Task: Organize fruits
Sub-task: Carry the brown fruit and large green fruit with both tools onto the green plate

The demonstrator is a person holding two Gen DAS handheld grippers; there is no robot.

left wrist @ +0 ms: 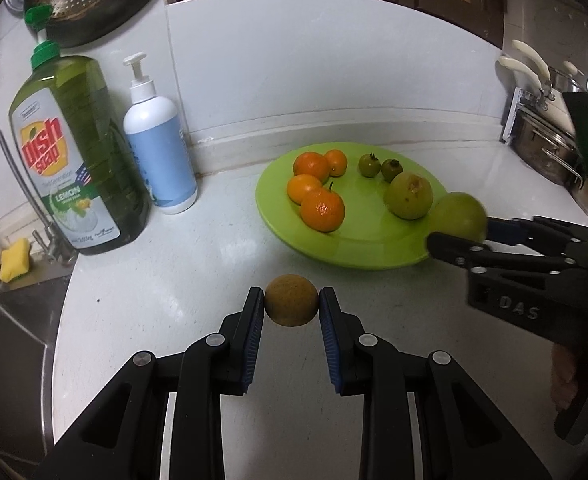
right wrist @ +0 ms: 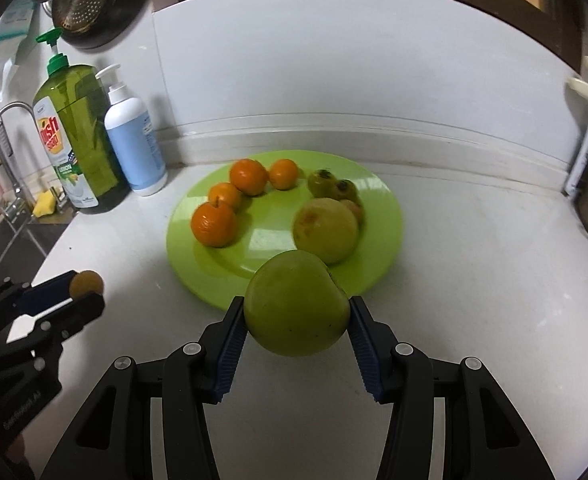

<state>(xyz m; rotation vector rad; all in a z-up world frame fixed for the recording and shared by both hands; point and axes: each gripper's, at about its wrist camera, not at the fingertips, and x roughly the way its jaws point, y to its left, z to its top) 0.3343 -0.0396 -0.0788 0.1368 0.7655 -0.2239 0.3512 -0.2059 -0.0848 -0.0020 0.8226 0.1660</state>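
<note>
A green plate (left wrist: 358, 248) (right wrist: 229, 264) sits on the white counter with several oranges (left wrist: 322, 208) (right wrist: 213, 224) on its left side and green guavas (left wrist: 408, 196) (right wrist: 326, 230) on its right. My left gripper (left wrist: 291, 306) is shut on a small brownish-yellow fruit (left wrist: 291, 305), held above the counter in front of the plate; it also shows in the right wrist view (right wrist: 85, 284). My right gripper (right wrist: 297, 312) is shut on a large green guava (right wrist: 297, 304) at the plate's near right rim, seen from the left wrist too (left wrist: 460, 216).
A green dish soap bottle (left wrist: 73, 160) and a white-blue pump bottle (left wrist: 157, 148) stand at the back left by the wall. A sink with a tap (left wrist: 9, 184) and a yellow sponge (left wrist: 13, 264) lies at the left. Metal pots (left wrist: 546, 136) stand at the right.
</note>
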